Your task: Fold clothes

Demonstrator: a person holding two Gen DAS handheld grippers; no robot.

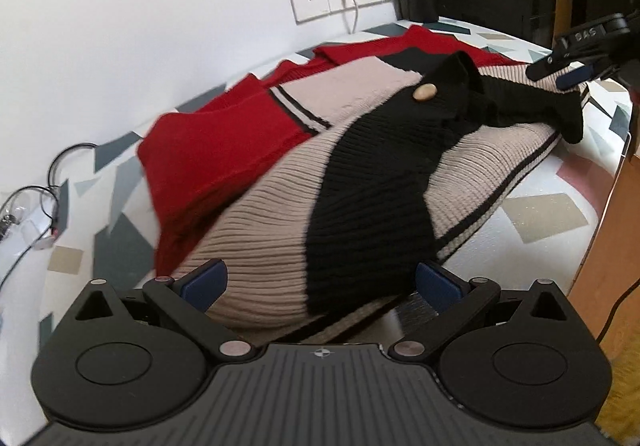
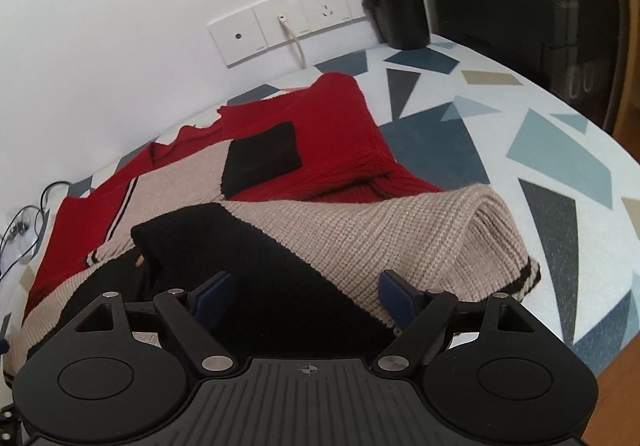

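Left wrist view: left gripper [image 1: 320,282] spread wide, nothing pinched, knit sweater [image 1: 280,174] in red, beige and black lying folded on the patterned counter [image 1: 540,218]; right gripper [image 1: 560,76] at the far end.

Right wrist view: right gripper [image 2: 306,296] wide, pads clear of the sweater's [image 2: 360,230] black-and-beige fold beneath.

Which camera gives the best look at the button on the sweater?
The left wrist view. There the pale oval button faces the camera, whole and unobstructed on the black band of the sweater. In the right wrist view only a sliver of it peeks out from a black fold.
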